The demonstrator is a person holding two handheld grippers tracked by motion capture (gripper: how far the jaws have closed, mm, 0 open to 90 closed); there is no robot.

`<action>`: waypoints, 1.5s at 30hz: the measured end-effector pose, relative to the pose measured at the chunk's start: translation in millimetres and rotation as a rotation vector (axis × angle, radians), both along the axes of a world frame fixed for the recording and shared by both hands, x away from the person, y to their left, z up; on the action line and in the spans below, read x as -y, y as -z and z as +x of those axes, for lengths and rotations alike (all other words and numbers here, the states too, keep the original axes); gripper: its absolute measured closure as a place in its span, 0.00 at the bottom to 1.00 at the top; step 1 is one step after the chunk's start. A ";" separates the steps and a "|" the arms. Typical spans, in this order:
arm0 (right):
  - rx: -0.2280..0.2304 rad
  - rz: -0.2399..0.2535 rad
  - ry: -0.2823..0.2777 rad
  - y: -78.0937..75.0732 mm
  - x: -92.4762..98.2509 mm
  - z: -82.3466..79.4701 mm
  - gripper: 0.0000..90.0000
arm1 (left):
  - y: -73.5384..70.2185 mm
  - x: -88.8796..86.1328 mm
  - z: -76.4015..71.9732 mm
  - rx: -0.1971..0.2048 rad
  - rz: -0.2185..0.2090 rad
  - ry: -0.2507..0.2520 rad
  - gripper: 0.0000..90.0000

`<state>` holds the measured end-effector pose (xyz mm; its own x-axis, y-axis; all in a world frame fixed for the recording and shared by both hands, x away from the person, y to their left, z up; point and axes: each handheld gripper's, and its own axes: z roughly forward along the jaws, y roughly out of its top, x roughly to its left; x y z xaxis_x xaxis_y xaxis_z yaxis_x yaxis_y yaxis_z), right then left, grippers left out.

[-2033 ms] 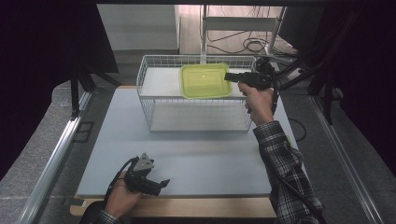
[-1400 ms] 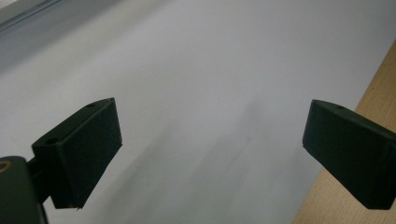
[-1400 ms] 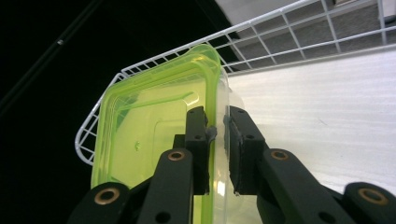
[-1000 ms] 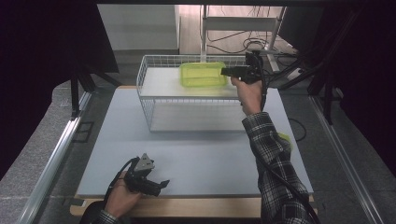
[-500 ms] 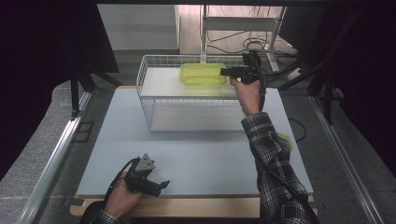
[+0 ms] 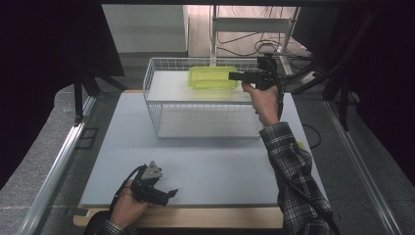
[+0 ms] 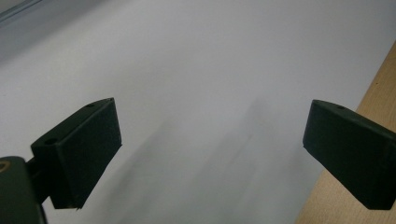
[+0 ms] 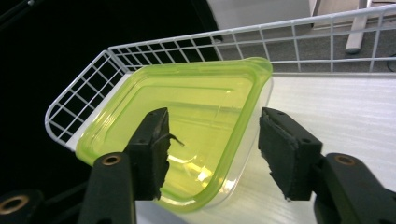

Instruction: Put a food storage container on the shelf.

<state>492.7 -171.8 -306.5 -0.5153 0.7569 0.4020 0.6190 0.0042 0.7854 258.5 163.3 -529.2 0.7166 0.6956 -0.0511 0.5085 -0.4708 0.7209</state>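
A translucent yellow-green plastic container (image 6: 213, 77) lies at the back of a white wire basket (image 6: 151, 66). My right gripper (image 6: 236, 76) reaches in from the right; its jaws have just been opening. In the right gripper view the right gripper (image 8: 214, 120) straddles the container's (image 8: 187, 100) near wall, one jaw inside and one outside, and neither pad touches it. My left gripper (image 6: 169, 192) rests low by the table's front edge. In the left gripper view the left gripper (image 7: 210, 135) is wide open over the bare mat with nothing between the jaws.
The basket (image 8: 79, 84) stands at the far middle of a pale grey mat (image 6: 220, 166) on a wooden table (image 6: 220, 218). Metal rails (image 6: 58, 161) run along both sides. Cables (image 6: 264, 46) and a white stand lie beyond the basket.
The right gripper set the container down flat in the back of the basket, then spread its jaws off the container's wall. The left hand kept still.
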 end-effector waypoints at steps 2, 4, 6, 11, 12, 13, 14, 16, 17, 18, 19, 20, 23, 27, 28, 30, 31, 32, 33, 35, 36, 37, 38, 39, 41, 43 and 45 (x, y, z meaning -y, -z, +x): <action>0.006 -0.005 -0.007 -0.4 0.3 -2.8 0.43 | 0.1 0.0 0.1 -0.001 -0.001 0.001 0.05; 0.014 -0.013 -0.019 -1.1 1.1 -6.4 0.40 | 0.3 0.0 0.2 -0.001 0.000 0.002 0.04; 0.020 -0.018 -0.026 -1.6 2.4 -9.8 0.38 | 0.6 0.1 0.2 0.001 0.002 0.005 0.04; 0.038 -0.040 -0.043 0.0 4.9 -18.5 0.32 | 1.5 0.1 0.5 0.011 0.008 0.014 0.04; 0.043 -0.044 -0.047 0.7 5.3 -20.4 0.31 | 1.6 0.1 0.5 0.012 0.008 0.014 0.04; 0.051 -0.049 -0.052 1.6 5.6 -22.2 0.30 | 1.7 0.1 0.6 0.014 0.009 0.015 0.04; 0.053 -0.057 -0.056 2.3 6.0 -24.2 0.29 | 1.8 0.1 0.6 0.014 0.009 0.015 0.04; 0.063 -0.071 -0.064 4.2 6.7 -27.9 0.27 | 1.9 -0.1 0.7 0.014 0.008 0.015 0.04; 0.068 -0.076 -0.069 5.4 7.1 -29.7 0.26 | 2.0 -0.1 0.7 0.014 0.008 0.014 0.04; 0.070 -0.081 -0.073 6.2 7.4 -31.2 0.25 | 1.9 -0.3 0.8 0.014 0.008 0.014 0.04; 0.075 -0.085 -0.078 7.5 7.9 -33.6 0.24 | 1.9 -0.5 0.9 0.014 0.007 0.013 0.04; 0.079 -0.088 -0.081 8.5 8.2 -35.8 0.23 | 2.0 -0.7 1.0 0.014 0.006 0.014 0.04; 0.100 -0.109 -0.094 12.0 8.5 -42.5 0.20 | 2.3 -1.2 1.2 0.016 0.001 0.015 0.04; 0.114 -0.134 -0.116 17.7 8.1 -51.7 0.17 | 1.9 -1.9 1.5 0.016 -0.013 0.018 0.03; 0.117 -0.143 -0.121 19.3 8.0 -54.0 0.16 | 1.8 -1.9 1.5 0.014 -0.013 0.017 0.03; 0.127 -0.159 -0.136 22.5 7.8 -58.7 0.15 | 2.0 -1.9 1.6 0.010 -0.013 0.015 0.03; 0.132 -0.166 -0.141 24.0 7.8 -61.1 0.14 | 1.9 -1.9 1.6 0.010 -0.014 0.016 0.03; 0.134 -0.171 -0.146 25.4 7.7 -63.8 0.14 | 1.9 -1.8 1.6 0.010 -0.014 0.015 0.03; 0.138 -0.177 -0.152 26.8 7.7 -66.4 0.13 | 1.9 -1.7 1.6 0.010 -0.013 0.015 0.03; 0.150 -0.196 -0.162 30.4 7.6 -70.9 0.12 | 2.1 -1.8 1.7 0.008 -0.011 0.014 0.03; 0.157 -0.207 -0.168 32.3 7.9 -73.1 0.11 | 2.0 -1.9 1.7 0.007 -0.010 0.014 0.03; 0.162 -0.214 -0.174 34.2 8.1 -75.4 0.10 | 2.0 -2.0 1.7 0.007 -0.010 0.014 0.03; 0.165 -0.222 -0.180 36.2 8.4 -77.6 0.10 | 1.9 -1.9 1.7 0.007 -0.010 0.014 0.03; 0.167 -0.227 -0.185 38.3 8.8 -80.0 0.10 | 2.1 -1.6 1.5 0.006 -0.013 0.013 0.03; 0.168 -0.238 -0.196 43.0 10.1 -84.5 0.09 | 2.1 -1.4 1.4 0.006 -0.012 0.014 0.03; 0.174 -0.249 -0.206 48.2 11.8 -88.6 0.08 | 2.3 -1.1 1.4 0.008 -0.008 0.016 0.03; 0.176 -0.255 -0.213 53.1 13.7 -92.7 0.07 | 2.4 -0.9 1.3 0.009 -0.005 0.019 0.03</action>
